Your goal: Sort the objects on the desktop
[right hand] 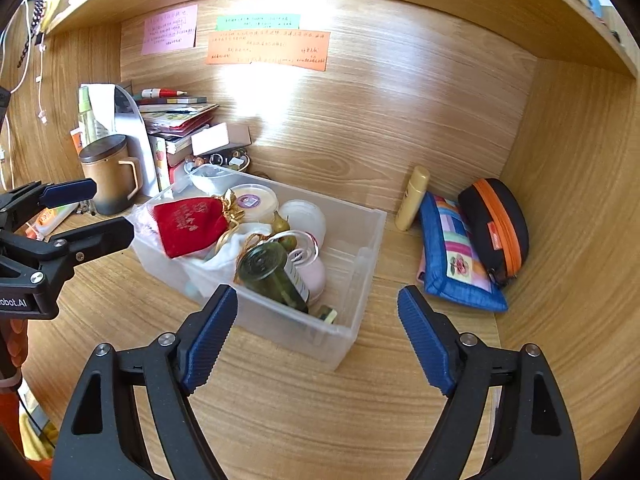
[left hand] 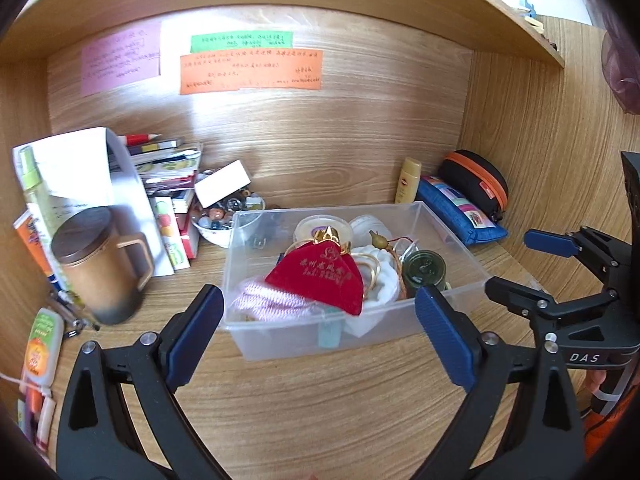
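Note:
A clear plastic box (left hand: pixel 440 220) stands on the wooden desk and holds a red velvet pouch (left hand: pixel 320 280), a green glass jar (left hand: pixel 424 270), white round tubs and pink yarn. It also shows in the right wrist view (right hand: pixel 352 320), with the pouch (right hand: pixel 188 224) and jar (right hand: pixel 276 276). My left gripper (left hand: pixel 320 332) is open, its fingers on either side of the box's front wall. My right gripper (right hand: pixel 316 328) is open at the box's near corner and also shows in the left wrist view (left hand: pixel 516 260). My left gripper shows in the right wrist view (right hand: pixel 100 208), open, at the box's left end.
A brown lidded mug (left hand: pixel 100 268), a stack of books (left hand: pixel 168 168) and a bowl of beads (left hand: pixel 224 216) crowd the left. A blue patchwork pouch (right hand: pixel 456 256), a black-and-orange case (right hand: pixel 496 224) and a yellow tube (right hand: pixel 412 198) lie right, by the side wall. Sticky notes (left hand: pixel 252 70) hang behind.

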`<state>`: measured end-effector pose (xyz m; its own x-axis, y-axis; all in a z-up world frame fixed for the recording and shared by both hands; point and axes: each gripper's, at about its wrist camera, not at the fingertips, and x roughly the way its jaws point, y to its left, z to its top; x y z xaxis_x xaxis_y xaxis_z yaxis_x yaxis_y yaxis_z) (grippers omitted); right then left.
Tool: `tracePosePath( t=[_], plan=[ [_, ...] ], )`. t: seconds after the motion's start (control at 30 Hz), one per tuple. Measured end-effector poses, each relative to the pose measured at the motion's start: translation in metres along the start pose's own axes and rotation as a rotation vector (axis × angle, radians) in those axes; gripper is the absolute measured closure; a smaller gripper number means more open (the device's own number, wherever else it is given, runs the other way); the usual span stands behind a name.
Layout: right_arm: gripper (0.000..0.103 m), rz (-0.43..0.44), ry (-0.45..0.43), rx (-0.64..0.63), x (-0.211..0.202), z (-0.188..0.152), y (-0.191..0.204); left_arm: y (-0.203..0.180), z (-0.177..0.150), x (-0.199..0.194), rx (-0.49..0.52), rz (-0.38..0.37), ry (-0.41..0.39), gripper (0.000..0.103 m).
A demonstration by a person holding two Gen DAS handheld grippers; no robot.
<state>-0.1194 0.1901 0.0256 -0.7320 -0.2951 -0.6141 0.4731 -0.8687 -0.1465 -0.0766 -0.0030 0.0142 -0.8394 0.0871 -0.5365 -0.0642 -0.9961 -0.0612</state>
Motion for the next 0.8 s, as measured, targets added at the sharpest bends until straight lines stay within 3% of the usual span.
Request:
tracePosePath(
  t=[0.13, 0.47, 0.8],
  plan=[
    [0.021, -0.007, -0.015, 0.011, -0.016, -0.009, 0.001, -0.003, -0.007, -0.013, -0.013, 0.022, -0.011, 0.002],
    [0.005, -0.012, -0.148, 0.049, -0.066, -0.024, 0.005, -0.008, -0.025, -0.034, -0.06, 0.042, -0.041, 0.001],
    [0.0, -0.032, -0.17, 0.102, -0.065, -0.036, 0.003, -0.015, -0.039, -0.041, -0.05, 0.08, -0.085, 0.001]
  ],
)
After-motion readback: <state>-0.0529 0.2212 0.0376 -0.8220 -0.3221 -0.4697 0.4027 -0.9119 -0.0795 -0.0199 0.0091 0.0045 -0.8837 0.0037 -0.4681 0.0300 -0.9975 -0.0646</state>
